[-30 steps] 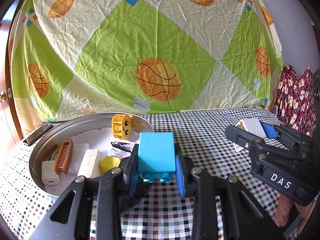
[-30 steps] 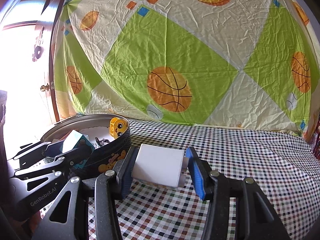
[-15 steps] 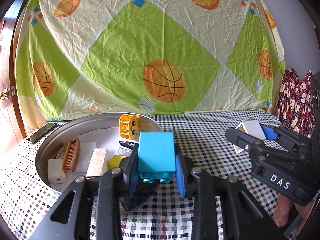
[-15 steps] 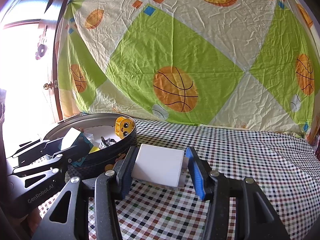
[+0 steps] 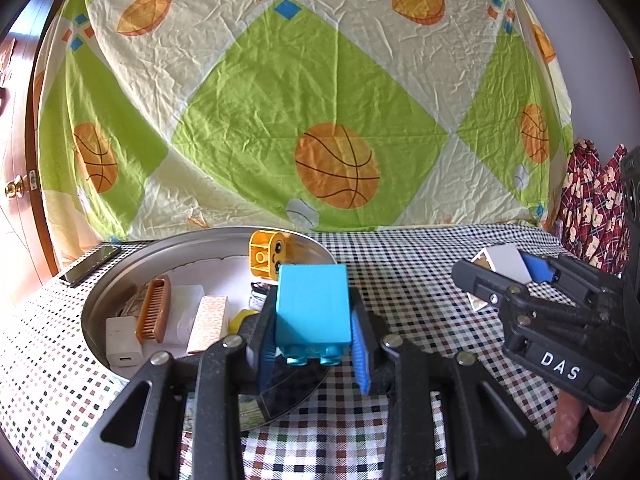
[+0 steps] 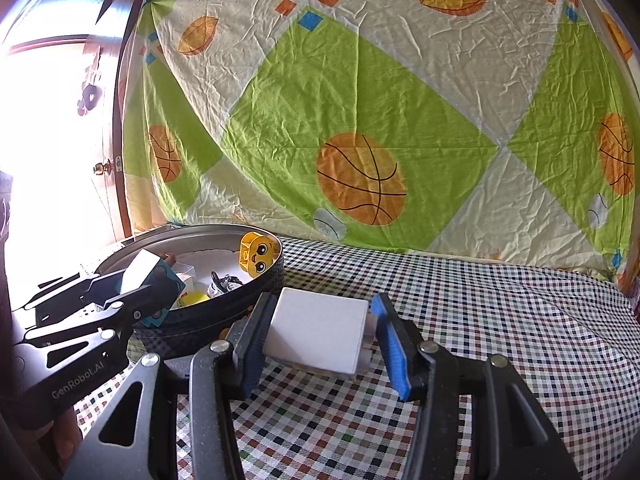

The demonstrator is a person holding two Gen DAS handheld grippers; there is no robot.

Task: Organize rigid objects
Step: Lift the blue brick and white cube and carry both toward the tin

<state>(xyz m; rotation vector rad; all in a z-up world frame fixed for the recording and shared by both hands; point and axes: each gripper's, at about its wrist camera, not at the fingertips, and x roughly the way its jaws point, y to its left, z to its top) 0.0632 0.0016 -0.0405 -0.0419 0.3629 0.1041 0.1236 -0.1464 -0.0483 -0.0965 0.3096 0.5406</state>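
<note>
In the left wrist view, the left gripper (image 5: 314, 344) clamps a blue toy block (image 5: 312, 308) above the near rim of the round metal tin (image 5: 120, 280), which holds a yellow block (image 5: 266, 256) and comb (image 5: 154, 310). In the right wrist view, the right gripper (image 6: 324, 340) grips a white box (image 6: 318, 334) over the checkered desk (image 6: 500, 320), just beside the tin.

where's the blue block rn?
Clamped in the left gripper, the blue block hangs at the round tin's near right rim, in front of the yellow face block.
</note>
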